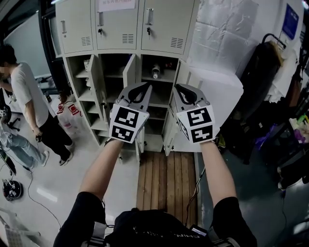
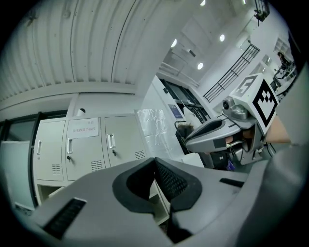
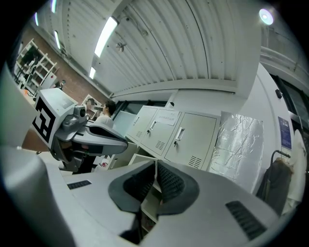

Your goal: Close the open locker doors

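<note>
Grey workshop floor, lockers [image 1: 166,24] at wall. Open locker doors [image 1: 129,71] ahead of left gripper [image 1: 146,86] and right gripper [image 1: 178,88], apart from both. Jaws shut, empty on both. Likely risks: shut tips skidding off door edge; door rebounding open.

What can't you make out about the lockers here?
- Head view: insides of the open lockers, partly hidden behind left gripper and right gripper.
- Head view: notice on upper door, cut off by top edge.
- Both gripper views: open lockers, mostly hidden by the shut jaws.
</note>
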Available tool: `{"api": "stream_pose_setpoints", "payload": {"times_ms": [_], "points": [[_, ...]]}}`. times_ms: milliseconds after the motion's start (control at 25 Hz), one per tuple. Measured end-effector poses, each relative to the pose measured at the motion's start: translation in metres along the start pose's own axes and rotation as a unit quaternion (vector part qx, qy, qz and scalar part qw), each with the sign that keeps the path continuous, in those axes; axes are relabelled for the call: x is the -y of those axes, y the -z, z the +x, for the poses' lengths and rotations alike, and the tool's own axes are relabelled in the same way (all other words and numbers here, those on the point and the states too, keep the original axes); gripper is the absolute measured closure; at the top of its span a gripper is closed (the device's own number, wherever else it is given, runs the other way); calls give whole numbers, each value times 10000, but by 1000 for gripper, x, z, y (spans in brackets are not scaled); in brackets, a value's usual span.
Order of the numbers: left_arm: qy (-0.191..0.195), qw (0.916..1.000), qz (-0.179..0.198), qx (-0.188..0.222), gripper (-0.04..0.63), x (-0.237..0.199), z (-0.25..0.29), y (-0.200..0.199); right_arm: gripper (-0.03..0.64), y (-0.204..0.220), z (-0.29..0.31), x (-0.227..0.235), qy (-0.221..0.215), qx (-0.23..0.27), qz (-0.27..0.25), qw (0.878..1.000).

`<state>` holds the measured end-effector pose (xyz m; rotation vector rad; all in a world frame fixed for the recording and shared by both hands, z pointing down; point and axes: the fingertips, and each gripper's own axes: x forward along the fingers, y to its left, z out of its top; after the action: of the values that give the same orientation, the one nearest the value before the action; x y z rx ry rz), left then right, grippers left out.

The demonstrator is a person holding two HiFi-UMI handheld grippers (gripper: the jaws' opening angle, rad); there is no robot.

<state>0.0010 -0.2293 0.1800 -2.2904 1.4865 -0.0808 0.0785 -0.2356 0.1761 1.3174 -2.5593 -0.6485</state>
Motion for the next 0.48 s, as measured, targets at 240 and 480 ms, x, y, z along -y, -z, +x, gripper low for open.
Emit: {"api": "stream_pose_setpoints", "payload": {"times_ms": [240,480], "points": [[235,9995,-201,41,575,9,0,-2,577,-1,-3,-1,50,-21,-12,10000],[384,9987,-343,8,575,14,2,-6,577,1,-3,0,22,-84,-112,9999]]}}
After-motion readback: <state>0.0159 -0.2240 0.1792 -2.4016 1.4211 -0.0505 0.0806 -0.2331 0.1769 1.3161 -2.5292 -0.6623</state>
